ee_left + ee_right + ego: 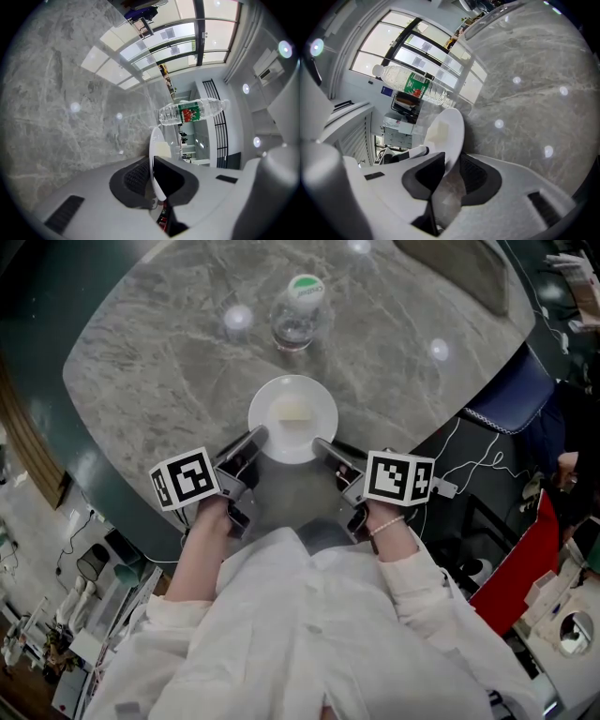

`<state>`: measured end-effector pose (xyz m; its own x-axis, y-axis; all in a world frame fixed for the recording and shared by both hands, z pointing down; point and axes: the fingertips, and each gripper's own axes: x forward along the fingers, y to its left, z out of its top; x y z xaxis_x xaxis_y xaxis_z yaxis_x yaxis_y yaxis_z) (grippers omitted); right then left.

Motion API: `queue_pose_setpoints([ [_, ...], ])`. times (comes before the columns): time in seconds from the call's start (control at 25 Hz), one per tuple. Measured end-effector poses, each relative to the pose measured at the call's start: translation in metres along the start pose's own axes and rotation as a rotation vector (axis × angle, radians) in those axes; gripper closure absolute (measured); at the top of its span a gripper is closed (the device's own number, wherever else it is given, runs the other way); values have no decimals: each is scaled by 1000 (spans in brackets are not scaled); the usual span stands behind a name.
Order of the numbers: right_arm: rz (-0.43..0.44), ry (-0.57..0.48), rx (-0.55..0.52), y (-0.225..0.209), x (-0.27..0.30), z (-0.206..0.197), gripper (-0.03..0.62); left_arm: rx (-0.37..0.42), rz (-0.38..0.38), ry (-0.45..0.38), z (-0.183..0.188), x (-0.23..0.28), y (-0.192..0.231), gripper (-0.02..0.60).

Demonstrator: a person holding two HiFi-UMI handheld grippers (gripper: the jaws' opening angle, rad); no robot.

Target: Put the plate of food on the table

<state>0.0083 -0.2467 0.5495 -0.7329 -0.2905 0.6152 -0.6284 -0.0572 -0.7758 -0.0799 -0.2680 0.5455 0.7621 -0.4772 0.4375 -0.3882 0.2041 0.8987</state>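
As left gripper (255, 439) and right gripper (323, 448) pinch its opposite rims, white plate (281, 440) with a pale food block (292, 412), over the grey marble table (159, 352), water bottle (298, 310) just beyond.

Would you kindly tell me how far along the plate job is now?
Done: the plate with its pale food is over the table, near the bottle. In hand: the left gripper and right gripper both clamp its rim. Left: lowering it if not yet resting, then releasing.
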Motion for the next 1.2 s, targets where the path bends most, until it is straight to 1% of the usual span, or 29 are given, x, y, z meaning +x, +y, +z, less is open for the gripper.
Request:
queue_pose_setpoints([
  [0.16,-27,-17,-7,-6,-5,1,536,29,8,-18,7,-2,3,554],
  [0.28,-25,-34,3,-9,-8,3,536,39,6,-6,9,-4,3,554],
  [0.4,-36,-42,-10,-10,-7,4,536,46,10,5,8,-3,2,552],
  [0.48,-46,-51,-8,-12,-7,4,550,61,13,22,6,-3,2,552],
  [0.52,-47,-56,-1,-13,-7,4,560,71,15,32,6,-3,2,552],
  [0.68,-34,-90,52,-15,-8,5,569,125,31,68,2,-3,1,552],
  [0.88,-50,-181,123,-18,-13,9,580,184,32,114,-5,-3,-2,551],
  [1.0,-54,-207,141,-20,-11,12,580,200,38,124,-4,-2,0,551],
  [1.12,-68,-225,144,-20,-11,12,582,202,23,128,-5,-4,-1,548],
  [1.2,-75,-235,145,-20,-13,13,582,203,23,125,-4,-6,-3,534],
])
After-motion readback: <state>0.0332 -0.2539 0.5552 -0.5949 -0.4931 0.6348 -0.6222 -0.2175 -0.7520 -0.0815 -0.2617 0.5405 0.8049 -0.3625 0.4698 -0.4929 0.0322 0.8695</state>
